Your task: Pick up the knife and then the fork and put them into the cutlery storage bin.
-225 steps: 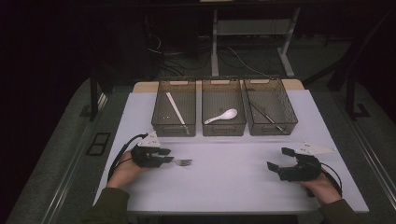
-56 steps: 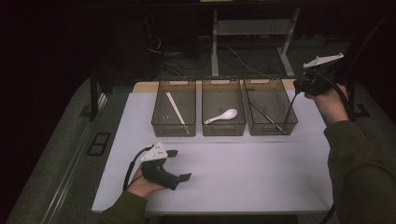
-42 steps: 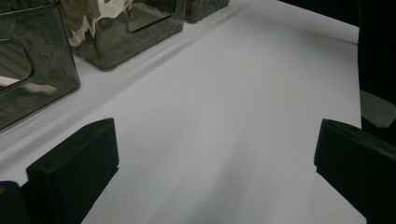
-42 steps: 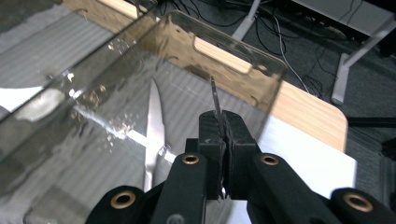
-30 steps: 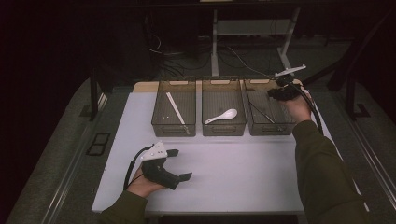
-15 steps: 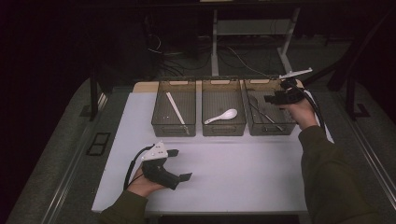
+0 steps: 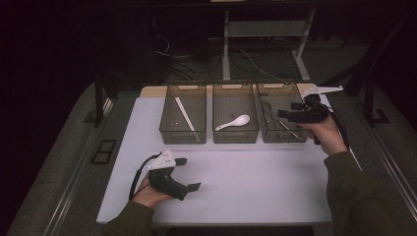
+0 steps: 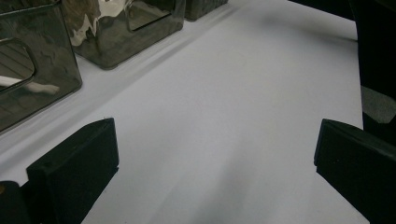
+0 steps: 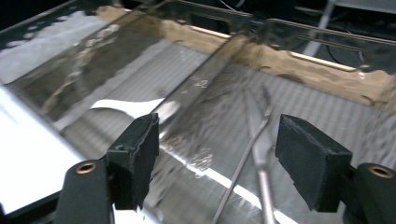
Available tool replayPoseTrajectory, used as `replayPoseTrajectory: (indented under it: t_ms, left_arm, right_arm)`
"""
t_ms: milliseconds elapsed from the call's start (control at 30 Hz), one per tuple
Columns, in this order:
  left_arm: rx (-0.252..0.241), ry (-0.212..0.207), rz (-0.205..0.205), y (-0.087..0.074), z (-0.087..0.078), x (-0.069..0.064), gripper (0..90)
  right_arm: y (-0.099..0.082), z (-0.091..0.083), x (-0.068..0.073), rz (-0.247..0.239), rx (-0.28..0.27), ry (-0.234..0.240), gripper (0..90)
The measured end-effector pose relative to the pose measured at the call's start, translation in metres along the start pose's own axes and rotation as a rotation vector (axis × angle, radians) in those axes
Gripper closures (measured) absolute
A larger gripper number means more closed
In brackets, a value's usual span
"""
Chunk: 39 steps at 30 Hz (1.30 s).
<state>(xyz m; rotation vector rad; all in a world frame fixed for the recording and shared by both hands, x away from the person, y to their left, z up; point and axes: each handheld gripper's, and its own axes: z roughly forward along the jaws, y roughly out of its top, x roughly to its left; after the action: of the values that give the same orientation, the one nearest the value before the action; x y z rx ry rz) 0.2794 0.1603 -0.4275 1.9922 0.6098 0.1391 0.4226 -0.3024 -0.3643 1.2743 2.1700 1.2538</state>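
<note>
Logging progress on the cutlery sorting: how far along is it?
Done: metal cutlery lies in the right bin, a white spoon in the middle one. In hand: the right gripper, jaws just opening and empty, hovers over that bin. Left: nothing loose on the table.

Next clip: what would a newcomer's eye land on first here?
Three smoky translucent plastic bins in a row at the white table's far edge. The right gripper hangs over the right bin, its jaws just opened, empty, above thin metal cutlery. A white ceramic soup spoon lies in the middle bin.
</note>
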Motion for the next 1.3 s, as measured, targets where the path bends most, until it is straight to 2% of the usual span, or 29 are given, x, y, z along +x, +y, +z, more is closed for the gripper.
replayPoseTrajectory:
  t_ms: [200,567,733,967,1300]
  left_arm:
    - [0.016,0.005,0.003,-0.001,0.001,0.000,0.0]
    - [0.014,0.017,0.002,-0.003,-0.001,0.002,0.0]
    - [0.019,0.025,0.006,-0.003,0.000,0.001,0.0]
    - [0.019,0.024,0.012,-0.003,0.000,-0.001,0.0]
    - [0.016,0.018,0.019,-0.003,0.000,-0.003,0.0]
  right_arm:
    - [-0.016,-0.012,0.022,-0.045,-0.008,0.023,23.7]
    - [-0.052,-0.033,0.052,-0.070,-0.047,0.082,19.7]
    - [-0.069,-0.040,0.064,-0.093,-0.046,0.093,18.8]
    - [-0.090,-0.050,0.076,-0.093,-0.070,0.111,18.3]
    - [-0.130,-0.059,0.081,-0.058,-0.083,0.118,17.3]
